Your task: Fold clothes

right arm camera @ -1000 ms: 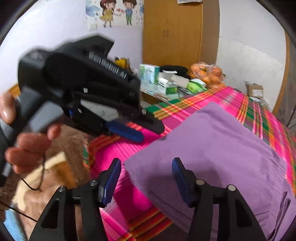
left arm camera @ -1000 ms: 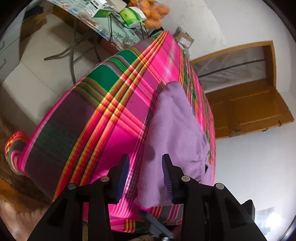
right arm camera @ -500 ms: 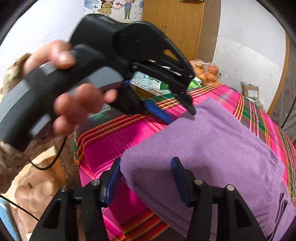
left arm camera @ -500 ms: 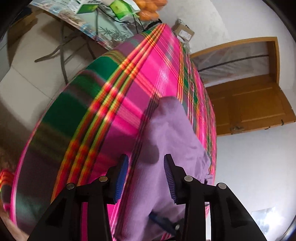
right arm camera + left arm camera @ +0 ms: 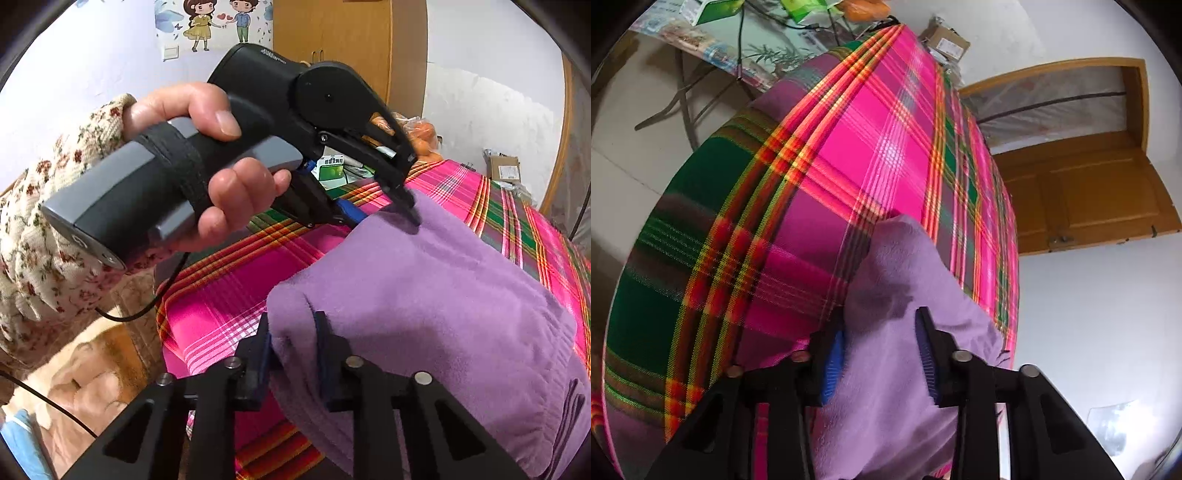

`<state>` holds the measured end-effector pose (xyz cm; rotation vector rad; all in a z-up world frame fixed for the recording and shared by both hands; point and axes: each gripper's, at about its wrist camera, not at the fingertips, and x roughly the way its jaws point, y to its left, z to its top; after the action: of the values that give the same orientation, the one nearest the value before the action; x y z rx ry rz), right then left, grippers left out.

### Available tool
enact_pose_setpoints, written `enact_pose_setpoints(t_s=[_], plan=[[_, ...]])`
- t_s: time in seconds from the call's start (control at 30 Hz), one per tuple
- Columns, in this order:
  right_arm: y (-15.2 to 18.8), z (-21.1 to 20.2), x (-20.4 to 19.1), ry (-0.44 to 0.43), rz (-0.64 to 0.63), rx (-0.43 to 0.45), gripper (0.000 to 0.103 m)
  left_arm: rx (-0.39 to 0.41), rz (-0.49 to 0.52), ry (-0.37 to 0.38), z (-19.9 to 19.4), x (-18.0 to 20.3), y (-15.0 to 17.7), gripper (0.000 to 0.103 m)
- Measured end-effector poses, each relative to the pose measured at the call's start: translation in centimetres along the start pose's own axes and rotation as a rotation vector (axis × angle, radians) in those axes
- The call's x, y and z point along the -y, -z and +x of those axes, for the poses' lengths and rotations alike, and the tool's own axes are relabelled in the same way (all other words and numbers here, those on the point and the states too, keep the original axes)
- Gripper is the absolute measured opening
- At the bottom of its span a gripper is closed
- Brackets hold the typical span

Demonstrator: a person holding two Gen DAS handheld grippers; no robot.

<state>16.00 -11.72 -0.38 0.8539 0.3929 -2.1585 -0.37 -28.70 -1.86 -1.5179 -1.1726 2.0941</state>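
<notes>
The purple garment (image 5: 436,295) lies folded near the corner of the plaid-covered bed (image 5: 849,166), with wide bare cloth beyond it toward the door (image 5: 1089,192). The right gripper (image 5: 291,354) has its jaws pinching the garment's near corner. The left gripper (image 5: 881,354) sits at the far corner, its jaws spread with fabric between them. A hand (image 5: 221,173) in a floral sleeve (image 5: 48,221) wraps its grey handle, tilted down. The green box (image 5: 332,168) behind has print too small to read.

Purple garment (image 5: 424,295) soft matt fleece; plaid bedcover (image 5: 820,192) smooth woven cloth; door (image 5: 1089,192) varnished wood
</notes>
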Motion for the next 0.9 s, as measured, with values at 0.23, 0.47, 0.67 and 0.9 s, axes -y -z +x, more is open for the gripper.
enact_pose_setpoints(t_s=[0.23, 0.47, 0.67, 0.9], plan=[[-0.4, -1.3, 0.9, -0.034, 0.03, 0.037, 0.018, 0.034, 0.006, 0.013, -0.9, 1.5, 0.7, 0.013], [-0.6, -4.4, 1.3, -0.034, 0.056, 0.121, 0.017, 0.065, 0.039, 0.049, -1.6, 4.7, 1.2, 0.013], [-1.0, -7.5, 1.9, -0.012, 0.079, 0.204, 0.017, 0.088, 0.082, 0.087, -2.5, 7.5, 2.0, 0.013], [-0.9, -11.0, 2.9, 0.014, 0.106, 0.28, 0.017, 0.1, 0.129, 0.145, -2.9, 11.4, 3.1, 0.013]])
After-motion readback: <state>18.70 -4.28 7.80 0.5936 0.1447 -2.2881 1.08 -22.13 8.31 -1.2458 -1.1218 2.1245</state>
